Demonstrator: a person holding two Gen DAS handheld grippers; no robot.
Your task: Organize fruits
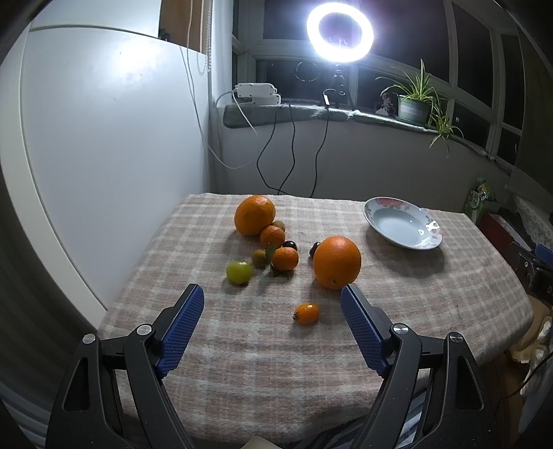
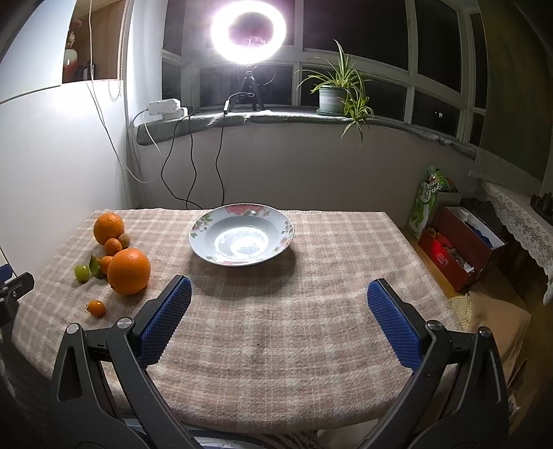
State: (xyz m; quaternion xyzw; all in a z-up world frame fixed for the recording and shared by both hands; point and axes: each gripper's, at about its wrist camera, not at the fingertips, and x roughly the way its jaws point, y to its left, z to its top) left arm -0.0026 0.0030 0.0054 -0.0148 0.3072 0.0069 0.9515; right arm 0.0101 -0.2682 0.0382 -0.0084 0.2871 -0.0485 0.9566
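Fruits lie on a plaid tablecloth. In the left wrist view a large orange (image 1: 337,261) sits just beyond my open, empty left gripper (image 1: 273,297). A small orange kumquat (image 1: 306,313) lies between its fingertips. Farther back are another large orange (image 1: 254,215), two tangerines (image 1: 284,258), a green grape (image 1: 238,272) and small brown and dark fruits. A flowered white plate (image 1: 402,222) is empty at the back right. In the right wrist view my right gripper (image 2: 279,288) is open and empty, in front of the plate (image 2: 241,234); the near orange (image 2: 128,266) is to its left.
A white wall panel (image 1: 103,155) borders the table's left side. A ring light (image 2: 248,31), cables and a potted plant (image 2: 333,95) stand on the windowsill behind. Boxes and bags (image 2: 456,238) sit on the floor right of the table. The table's near edge is close below both grippers.
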